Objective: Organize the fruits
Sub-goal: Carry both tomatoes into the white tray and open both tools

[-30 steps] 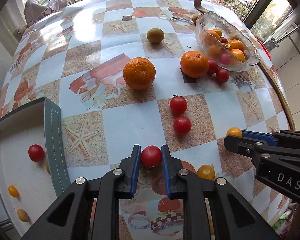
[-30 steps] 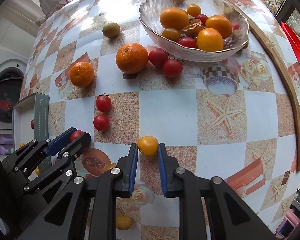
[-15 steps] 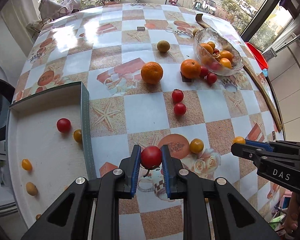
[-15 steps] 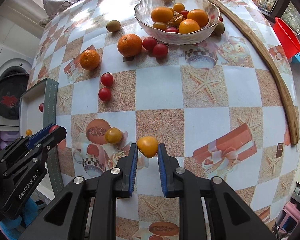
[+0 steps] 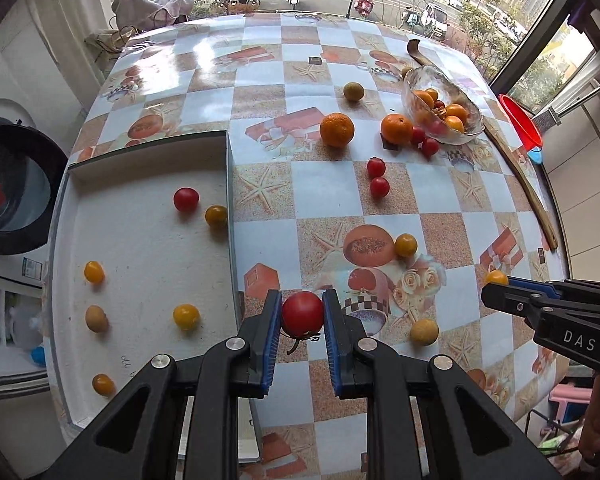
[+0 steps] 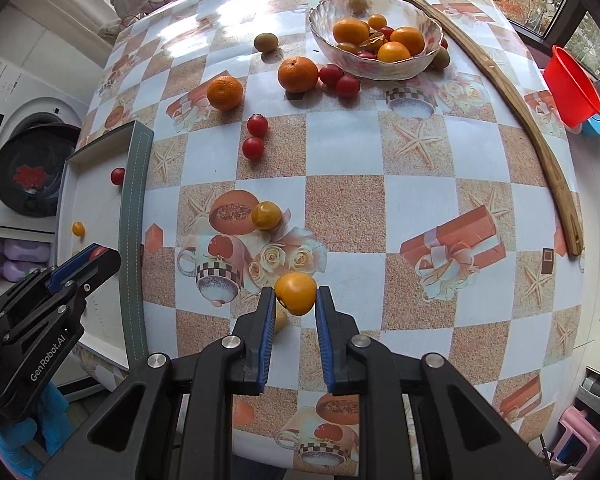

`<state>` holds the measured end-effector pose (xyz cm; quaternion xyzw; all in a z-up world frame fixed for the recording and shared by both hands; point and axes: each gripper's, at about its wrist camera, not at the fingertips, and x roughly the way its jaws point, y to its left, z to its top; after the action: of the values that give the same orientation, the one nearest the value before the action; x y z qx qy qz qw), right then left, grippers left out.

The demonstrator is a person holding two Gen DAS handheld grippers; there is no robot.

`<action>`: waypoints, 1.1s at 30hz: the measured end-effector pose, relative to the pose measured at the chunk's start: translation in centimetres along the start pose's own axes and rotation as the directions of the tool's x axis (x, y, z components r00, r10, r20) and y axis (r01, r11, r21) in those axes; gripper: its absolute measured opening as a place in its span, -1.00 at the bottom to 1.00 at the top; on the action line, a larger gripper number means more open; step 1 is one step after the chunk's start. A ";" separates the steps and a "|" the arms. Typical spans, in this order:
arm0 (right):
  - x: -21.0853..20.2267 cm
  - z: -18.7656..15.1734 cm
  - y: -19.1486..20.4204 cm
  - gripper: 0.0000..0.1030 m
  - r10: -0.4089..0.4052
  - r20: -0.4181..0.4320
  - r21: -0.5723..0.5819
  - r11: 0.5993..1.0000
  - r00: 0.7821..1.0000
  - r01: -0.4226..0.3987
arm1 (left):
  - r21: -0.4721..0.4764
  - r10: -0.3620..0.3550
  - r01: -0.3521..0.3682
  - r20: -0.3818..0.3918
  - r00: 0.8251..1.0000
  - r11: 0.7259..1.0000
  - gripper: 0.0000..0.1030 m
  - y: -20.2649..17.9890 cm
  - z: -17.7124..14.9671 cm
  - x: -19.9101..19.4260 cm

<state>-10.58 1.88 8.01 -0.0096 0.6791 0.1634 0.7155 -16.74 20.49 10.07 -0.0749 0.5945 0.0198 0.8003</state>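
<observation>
Bright window daylight, glare on the far tablecloth [image 5: 204, 56], soft short shadows, sharp focus, strong fisheye bending at edges

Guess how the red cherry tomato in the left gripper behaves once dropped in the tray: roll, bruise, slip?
The red cherry tomato is round and glossy, so it probably rolls on the flat tray floor. Its thin skin may bruise if the left gripper squeezes harder. The tray's raised wall should stop it.

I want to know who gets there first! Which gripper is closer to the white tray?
Left. The left gripper, holding a red tomato, hangs right beside the white tray. The right gripper, holding a yellow tomato, is farther out over the table.
</observation>
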 end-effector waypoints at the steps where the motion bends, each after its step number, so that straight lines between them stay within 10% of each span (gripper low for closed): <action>1: -0.1 -0.2 0.2 -0.58 -0.002 0.001 -0.003 1.000 1.000 0.002 | -0.005 0.001 -0.001 0.001 1.000 1.000 -0.57 0.3 -0.3 -0.3; 33: 2.1 0.2 14.1 -0.58 0.038 -0.054 -0.266 0.962 0.998 -0.051 | -0.282 0.096 -0.096 -0.016 0.995 0.955 -0.57 13.1 -7.3 -1.1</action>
<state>-13.80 15.73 8.93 -0.0948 0.6679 0.2694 0.6872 -25.55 32.49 7.83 -0.1593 0.5896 0.1431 0.7788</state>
